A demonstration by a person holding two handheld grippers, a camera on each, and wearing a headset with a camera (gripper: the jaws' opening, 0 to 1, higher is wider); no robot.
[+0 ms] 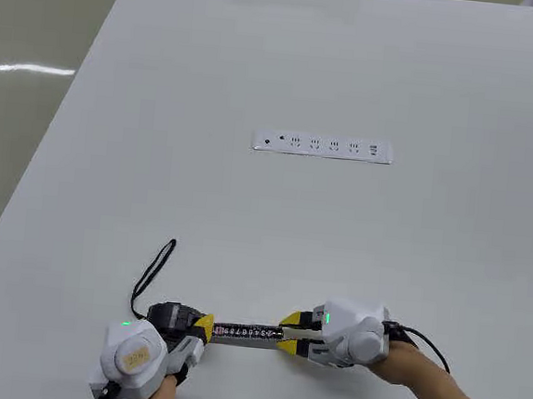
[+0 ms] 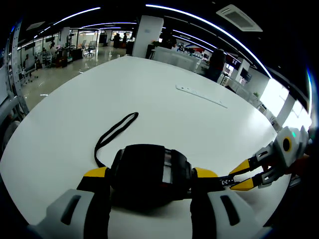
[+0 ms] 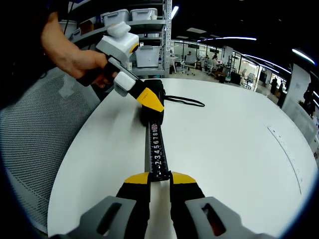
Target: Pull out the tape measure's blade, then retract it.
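Note:
A black tape measure case point(image 1: 174, 318) lies near the table's front edge, its wrist strap point(image 1: 154, 270) trailing away from me. My left gripper point(image 2: 149, 175) is shut on the case point(image 2: 149, 174). The blade point(image 1: 247, 331) runs a short way out to the right, flat on the table. My right gripper point(image 3: 160, 178) is shut on the blade's end point(image 3: 156, 167), with the numbered blade point(image 3: 155, 144) stretching back to the case point(image 3: 153, 94). In the head view the left gripper point(image 1: 194, 335) sits at bottom left and the right gripper point(image 1: 289, 333) at bottom centre.
A white power strip point(image 1: 322, 147) lies mid-table, well beyond the tape. The white table point(image 1: 291, 239) spreads wide around it. The table's left edge drops to a shiny floor point(image 1: 26, 66). A mesh chair back point(image 3: 45, 149) stands by the table in the right gripper view.

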